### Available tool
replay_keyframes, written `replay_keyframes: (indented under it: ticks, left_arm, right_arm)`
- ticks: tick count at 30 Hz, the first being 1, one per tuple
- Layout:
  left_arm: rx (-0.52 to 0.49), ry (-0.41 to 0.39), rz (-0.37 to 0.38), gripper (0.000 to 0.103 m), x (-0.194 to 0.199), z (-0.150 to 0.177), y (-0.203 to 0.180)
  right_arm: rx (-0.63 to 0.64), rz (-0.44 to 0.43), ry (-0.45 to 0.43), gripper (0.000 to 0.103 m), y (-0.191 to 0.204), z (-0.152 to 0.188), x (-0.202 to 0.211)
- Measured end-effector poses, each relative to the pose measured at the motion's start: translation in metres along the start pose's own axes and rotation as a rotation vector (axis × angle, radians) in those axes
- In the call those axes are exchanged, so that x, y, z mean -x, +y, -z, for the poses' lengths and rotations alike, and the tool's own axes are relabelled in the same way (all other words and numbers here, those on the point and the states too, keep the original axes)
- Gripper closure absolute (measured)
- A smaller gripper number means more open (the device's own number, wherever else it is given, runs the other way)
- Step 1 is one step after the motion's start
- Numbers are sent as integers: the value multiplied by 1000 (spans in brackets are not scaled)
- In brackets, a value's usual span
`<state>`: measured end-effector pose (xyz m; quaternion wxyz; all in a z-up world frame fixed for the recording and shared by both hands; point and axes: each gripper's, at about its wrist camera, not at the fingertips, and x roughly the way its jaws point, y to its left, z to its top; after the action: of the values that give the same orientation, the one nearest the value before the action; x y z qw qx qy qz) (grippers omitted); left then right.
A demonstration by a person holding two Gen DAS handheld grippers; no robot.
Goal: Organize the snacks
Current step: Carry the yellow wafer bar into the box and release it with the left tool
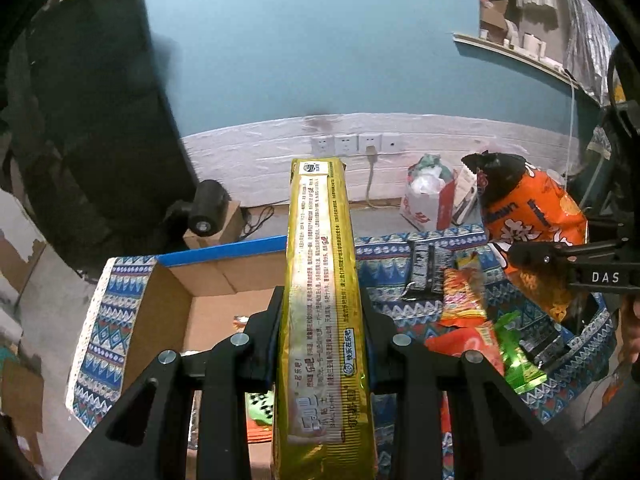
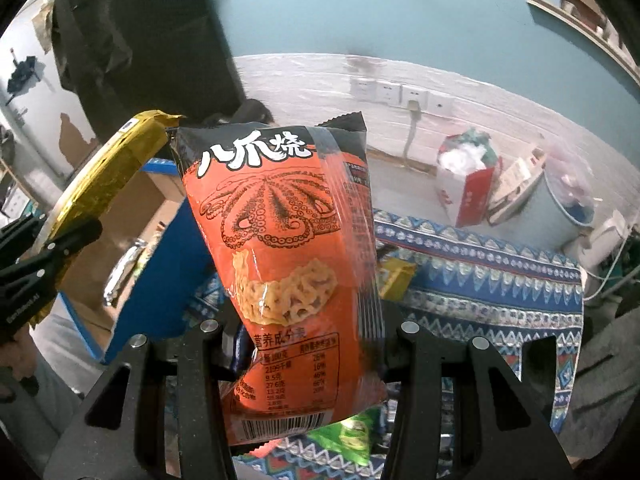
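We take the open cardboard box (image 1: 188, 292) as our landmark. Our left gripper (image 1: 320, 320) pinches a long yellow foil pack (image 1: 320, 272) between its two fingers, jaws pressed on the pack's flat sides; the pack's long axis runs straight out ahead of the jaws, far end lifted toward the wall. From the left wrist view the box opening lies just left of and below the pack, its far flap behind it, so we judge the left side to be the nearer one to the box, the pack already partly over the box's right edge. Our right gripper (image 2: 308, 344) clamps an orange octopus-print snack bag (image 2: 280, 248) by its lower part, bag standing upright above the jaws and leaning slightly left. From the right wrist view the box sits to the left of the bag, beyond a blue wall of the box (image 2: 168, 272), with the yellow pack between bag and box. On the patterned cloth (image 1: 384, 276) right of the box, loose snack packets (image 1: 460, 300) lie unsorted. We judge the next move to turn on tipping the yellow pack leftward and down into the box; the long pack may catch the rim if it goes in crosswise
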<state>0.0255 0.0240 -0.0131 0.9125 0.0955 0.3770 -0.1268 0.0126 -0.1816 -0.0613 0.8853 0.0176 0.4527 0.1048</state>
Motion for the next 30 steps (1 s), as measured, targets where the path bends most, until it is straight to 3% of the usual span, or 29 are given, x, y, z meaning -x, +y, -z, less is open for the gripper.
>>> replay_keyframes:
  ticks: [19, 30]
  left_arm:
    - [116, 53, -91, 71, -7, 34, 75]
    - [201, 130, -134, 71, -30, 62, 120]
  right_arm:
    - [120, -72, 36, 57, 83, -26, -38]
    - [159, -104, 65, 57, 123, -33, -55]
